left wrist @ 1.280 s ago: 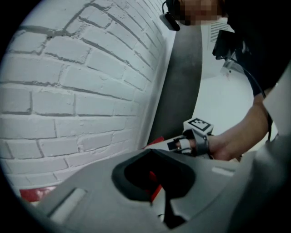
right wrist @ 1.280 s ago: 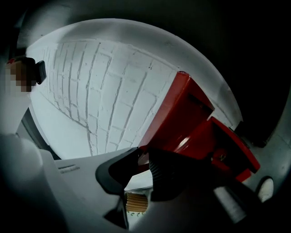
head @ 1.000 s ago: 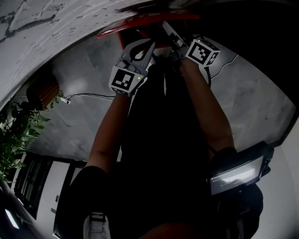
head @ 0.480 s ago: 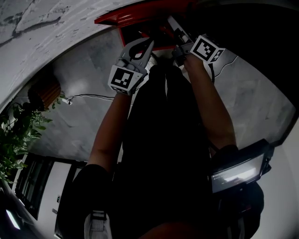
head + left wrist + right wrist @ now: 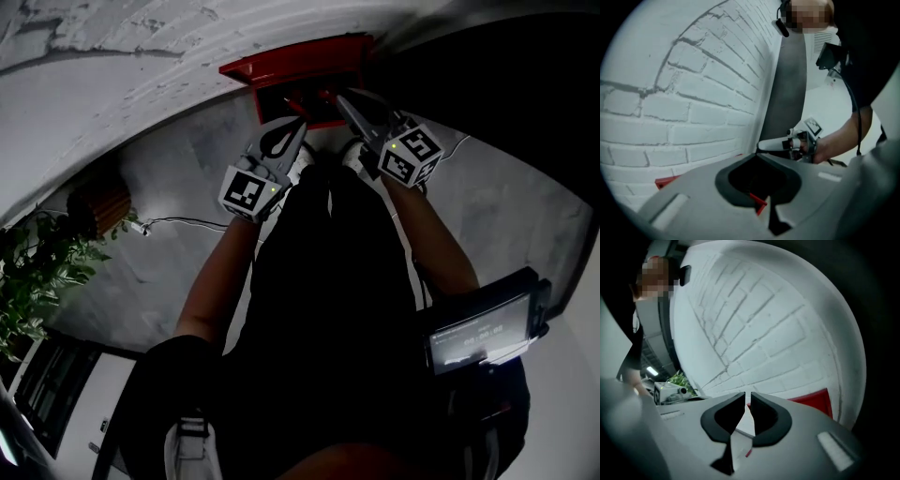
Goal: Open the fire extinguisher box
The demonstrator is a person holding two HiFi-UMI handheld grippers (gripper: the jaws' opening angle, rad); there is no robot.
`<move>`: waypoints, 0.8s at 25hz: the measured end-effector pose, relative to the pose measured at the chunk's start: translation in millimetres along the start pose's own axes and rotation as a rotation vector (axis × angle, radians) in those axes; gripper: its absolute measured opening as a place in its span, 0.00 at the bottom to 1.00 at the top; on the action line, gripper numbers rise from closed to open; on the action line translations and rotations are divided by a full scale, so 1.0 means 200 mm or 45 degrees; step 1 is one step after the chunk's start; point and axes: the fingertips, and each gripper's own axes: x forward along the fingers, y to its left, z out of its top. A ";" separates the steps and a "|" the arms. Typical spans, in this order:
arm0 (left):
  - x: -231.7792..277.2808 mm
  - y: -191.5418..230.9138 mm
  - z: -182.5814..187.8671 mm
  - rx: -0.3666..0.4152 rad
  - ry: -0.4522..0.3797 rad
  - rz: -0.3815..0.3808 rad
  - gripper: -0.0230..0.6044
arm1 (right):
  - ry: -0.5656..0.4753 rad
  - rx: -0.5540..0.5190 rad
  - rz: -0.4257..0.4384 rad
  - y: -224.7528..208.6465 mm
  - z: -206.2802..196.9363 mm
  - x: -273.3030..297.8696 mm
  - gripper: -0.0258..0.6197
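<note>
Head view, starting closest to me: my dark clothing fills the middle, with a small lit screen (image 5: 483, 328) at my right hip. Both my forearms stretch out ahead toward the wall.

My left hand-held gripper (image 5: 298, 128) has its jaws tip to tip, forming a closed loop that grips nothing. My right hand-held gripper (image 5: 747, 394) has just been closing. Its jaws stand almost together, leaving a thin slit with only the wall showing through it and nothing between them.

Just past both tips sits the red fire extinguisher box (image 5: 300, 70), mounted on the white brick wall (image 5: 112, 66) beside a dark panel. In the head view the right tip overlaps the box's lower edge — whether it touches I cannot tell. I also cannot tell whether the door is open.

Off to my left, well apart from the box, a thin cable (image 5: 178, 222) runs across the grey floor (image 5: 169, 187) toward a green plant (image 5: 33, 272).
</note>
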 end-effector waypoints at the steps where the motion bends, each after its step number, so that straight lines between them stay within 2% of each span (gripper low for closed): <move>1: -0.03 -0.02 0.06 0.018 -0.020 -0.003 0.04 | 0.013 -0.072 0.025 0.08 0.04 -0.03 0.09; 3: -0.10 -0.07 0.18 0.033 -0.059 -0.003 0.04 | 0.034 -0.203 0.080 0.24 0.12 -0.10 0.08; 6: -0.25 -0.17 0.41 -0.017 -0.094 0.014 0.04 | 0.041 -0.348 0.174 0.54 0.27 -0.19 0.07; 9: -0.36 -0.20 0.52 -0.022 -0.140 0.042 0.04 | 0.051 -0.456 0.243 0.71 0.36 -0.22 0.06; 17: -0.46 -0.26 0.66 0.030 -0.212 0.049 0.04 | 0.023 -0.575 0.370 0.91 0.46 -0.21 0.06; 20: -0.52 -0.35 0.79 0.044 -0.242 0.029 0.04 | 0.017 -0.603 0.399 1.07 0.54 -0.26 0.06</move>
